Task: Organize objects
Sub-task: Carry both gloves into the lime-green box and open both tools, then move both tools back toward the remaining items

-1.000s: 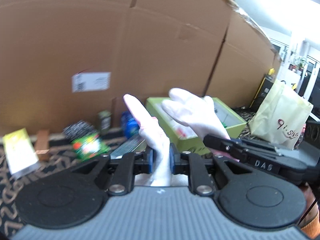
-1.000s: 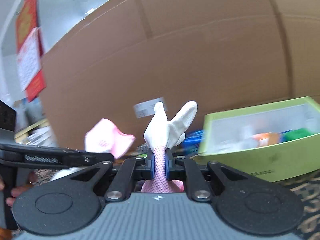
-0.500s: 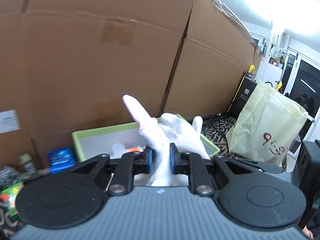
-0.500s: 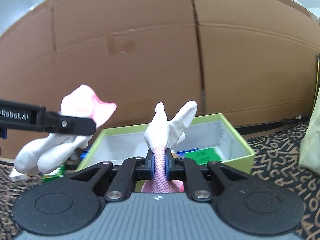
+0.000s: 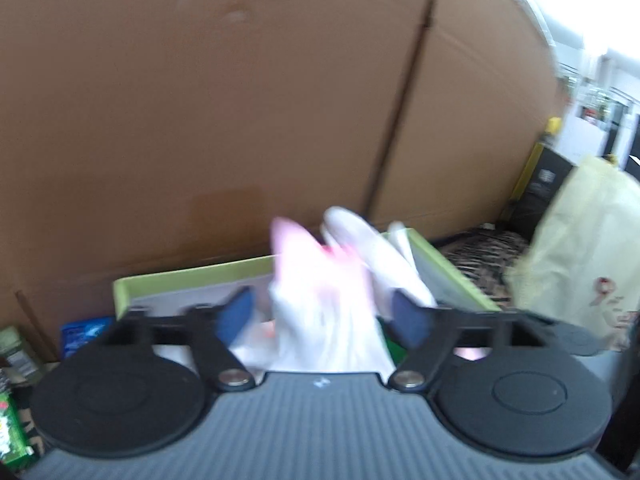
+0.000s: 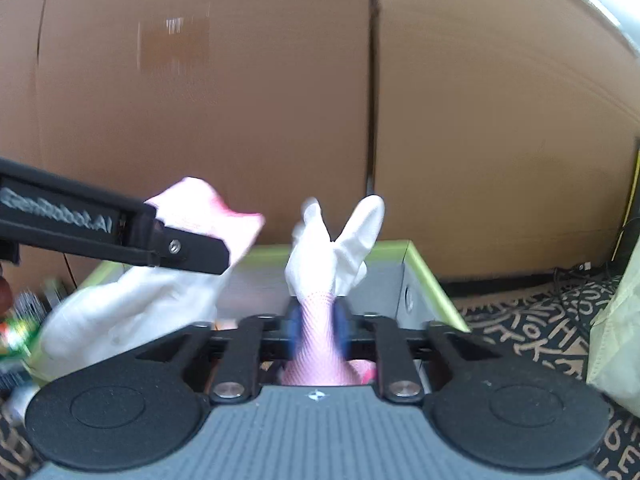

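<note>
A white glove with a pink cuff (image 5: 320, 300) sits blurred between the blue pads of my left gripper (image 5: 322, 314). Its jaws are opening and stand wide, and neither pad touches the glove. A second white and pink glove (image 6: 332, 256) stands upright in my right gripper (image 6: 318, 324). Those jaws are opening too, but the pads still touch its pink cuff. Both gloves are over a green box (image 5: 192, 276) with a grey inside (image 6: 428, 276). In the right wrist view a black finger (image 6: 180, 250) of the left gripper crosses the first glove (image 6: 132, 304).
A tall cardboard wall (image 5: 240, 100) stands right behind the box. A pale yellow bag (image 6: 616, 320) stands to the right on a patterned rug (image 6: 540, 320) with cables. A blue packet (image 5: 84, 332) and green packs (image 5: 8, 432) lie left of the box.
Both grippers have swung over to the green box and come closer to it. The left jaws went from shut on the glove to wide apart. The right jaws parted a little.
</note>
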Motion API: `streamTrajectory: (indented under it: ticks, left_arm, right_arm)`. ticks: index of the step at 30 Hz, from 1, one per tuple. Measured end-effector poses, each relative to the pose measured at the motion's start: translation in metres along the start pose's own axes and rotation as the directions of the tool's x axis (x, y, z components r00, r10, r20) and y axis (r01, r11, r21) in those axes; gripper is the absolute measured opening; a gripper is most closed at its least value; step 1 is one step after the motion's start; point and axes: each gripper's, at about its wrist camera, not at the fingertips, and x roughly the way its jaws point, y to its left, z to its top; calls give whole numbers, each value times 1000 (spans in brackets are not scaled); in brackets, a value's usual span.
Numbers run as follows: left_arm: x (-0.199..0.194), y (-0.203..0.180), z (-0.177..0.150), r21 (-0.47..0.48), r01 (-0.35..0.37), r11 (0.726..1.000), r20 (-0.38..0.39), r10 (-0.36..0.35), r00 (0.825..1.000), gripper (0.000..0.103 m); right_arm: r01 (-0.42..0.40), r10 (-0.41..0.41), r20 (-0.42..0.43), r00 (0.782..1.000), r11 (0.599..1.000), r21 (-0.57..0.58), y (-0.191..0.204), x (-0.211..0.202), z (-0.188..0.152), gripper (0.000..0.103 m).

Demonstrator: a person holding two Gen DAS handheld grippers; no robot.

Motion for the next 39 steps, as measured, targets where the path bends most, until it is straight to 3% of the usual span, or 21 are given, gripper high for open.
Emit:
streamTrajectory:
  ticks: [2, 4, 10, 13, 17, 22, 26, 32, 35, 39]
  left_arm:
    - [-1, 7, -9, 6, -19, 1000, 16, 19, 1000, 95]
    - [-2, 14, -15, -9, -36, 999, 16, 36, 999, 103]
    - [-25, 28, -19, -75, -38, 996, 35, 41, 999, 103]
    - [-48, 28, -18, -74, -45, 996, 65, 50, 997, 103]
    - [-95, 36, -28, -73, -68, 995, 103, 75, 992, 103]
    - [-146, 57, -55, -95, -130, 987, 116, 140, 983, 103]
    - [-182, 83, -86, -124, -212, 969, 109, 226, 968, 103]
    - [-212, 138, -136, -246, -290, 925, 0, 299, 954, 103]
    - [-227, 162, -152, -278, -343, 897, -28, 350, 936, 103]
    - [-255, 189, -160, -323, -403, 856, -26, 417, 908, 103]
  right_arm:
    - [43, -43, -1, 999, 999, -17, 1, 2, -8, 70]
    - [82, -81, 44, 996, 996, -29, 1, -6, -15, 75]
    - [113, -110, 87, 990, 993, -26, 4, -26, -18, 79]
    - [91, -90, 141, 986, 996, 1, 11, -50, -11, 81]
    - [49, -54, 233, 971, 998, 28, 25, -85, -7, 91]
    - [-31, 32, 279, 960, 999, -6, 56, -119, -10, 92]
    - [-107, 116, 258, 959, 993, -49, 86, -129, -24, 92]
    - [-229, 240, 133, 962, 969, -92, 138, -127, -55, 92]
    - [-280, 287, 58, 956, 954, -111, 163, -121, -70, 92]
    - [-328, 336, 20, 942, 930, -167, 199, -112, -72, 90]
